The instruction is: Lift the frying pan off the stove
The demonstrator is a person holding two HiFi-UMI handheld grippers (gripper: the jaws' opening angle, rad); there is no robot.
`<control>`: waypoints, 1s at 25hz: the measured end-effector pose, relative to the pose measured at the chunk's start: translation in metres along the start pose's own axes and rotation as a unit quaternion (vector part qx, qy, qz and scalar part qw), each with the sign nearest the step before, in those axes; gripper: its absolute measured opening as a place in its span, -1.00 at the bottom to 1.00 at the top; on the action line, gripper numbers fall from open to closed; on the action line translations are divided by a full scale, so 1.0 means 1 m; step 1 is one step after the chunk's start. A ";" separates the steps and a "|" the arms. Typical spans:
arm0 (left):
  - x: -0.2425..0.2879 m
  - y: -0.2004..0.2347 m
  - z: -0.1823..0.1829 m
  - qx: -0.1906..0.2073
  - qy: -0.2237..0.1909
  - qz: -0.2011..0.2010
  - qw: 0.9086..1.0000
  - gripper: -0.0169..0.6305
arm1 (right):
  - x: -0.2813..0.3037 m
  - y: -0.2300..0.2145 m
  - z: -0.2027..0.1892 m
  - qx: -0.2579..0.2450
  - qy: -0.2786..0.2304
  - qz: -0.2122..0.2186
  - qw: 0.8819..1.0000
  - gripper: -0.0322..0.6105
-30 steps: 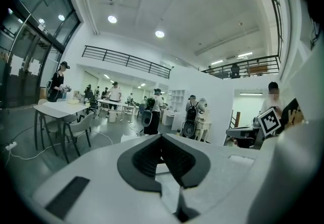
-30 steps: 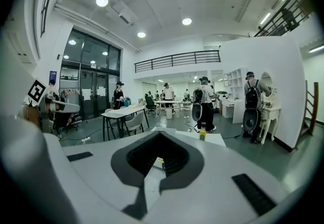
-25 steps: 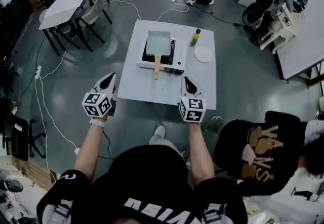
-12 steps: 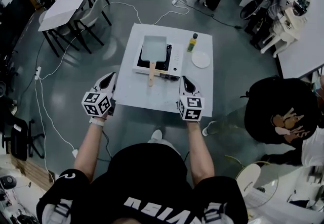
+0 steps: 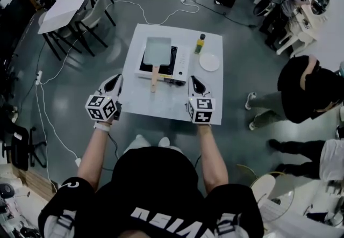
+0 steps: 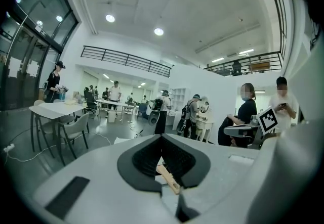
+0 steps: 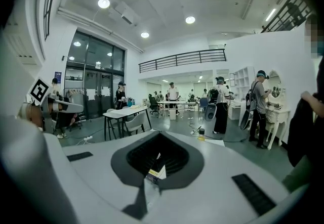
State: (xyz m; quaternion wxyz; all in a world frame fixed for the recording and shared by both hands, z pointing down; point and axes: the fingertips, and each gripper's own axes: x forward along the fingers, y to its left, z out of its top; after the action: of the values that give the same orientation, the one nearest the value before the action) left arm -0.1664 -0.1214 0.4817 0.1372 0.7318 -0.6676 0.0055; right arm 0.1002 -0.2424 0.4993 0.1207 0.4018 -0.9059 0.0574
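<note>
Both the left gripper (image 5: 114, 83) and the right gripper (image 5: 196, 83) are clenched empty, and ahead between them the rectangular grey frying pan (image 5: 157, 50), wooden-handled, sits on the flat white stove (image 5: 181, 64) on the square white desk (image 5: 161, 103).

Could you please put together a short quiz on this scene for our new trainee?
1. True or false: the left hand-held gripper grips the frying pan.
2. In the head view, what lies beside the bottle, right of the stove? A a cup; B a white plate; C a knife.
3. How do the right hand-held gripper's jaws stand?
Key: 1 false, it is well short of the pan. 2 B. 3 shut, with nothing held.
</note>
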 end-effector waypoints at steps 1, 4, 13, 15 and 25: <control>0.002 -0.001 0.001 0.000 -0.001 -0.001 1.000 -0.95 | 0.001 0.000 0.000 0.003 0.001 0.001 1.000 -0.91; 0.007 -0.002 0.002 0.000 -0.002 -0.003 1.000 -0.95 | 0.005 -0.002 0.003 0.004 0.001 0.004 1.000 -0.91; 0.027 0.005 -0.003 -0.003 0.003 -0.018 1.000 -0.95 | 0.028 -0.009 -0.004 0.002 0.008 0.002 1.000 -0.91; 0.033 0.009 -0.008 -0.003 0.008 -0.023 1.000 -0.95 | 0.035 -0.007 -0.005 0.003 0.011 0.002 1.000 -0.91; 0.069 0.018 -0.054 -0.017 0.049 -0.073 0.996 -0.95 | 0.086 0.007 -0.036 -0.007 0.046 0.030 0.998 -0.91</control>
State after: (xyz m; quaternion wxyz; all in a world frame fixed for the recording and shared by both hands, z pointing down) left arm -0.1668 -0.1786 0.5505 0.1820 0.7749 -0.6050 0.0198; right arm 0.0452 -0.2921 0.5567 0.1634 0.3710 -0.9112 0.0733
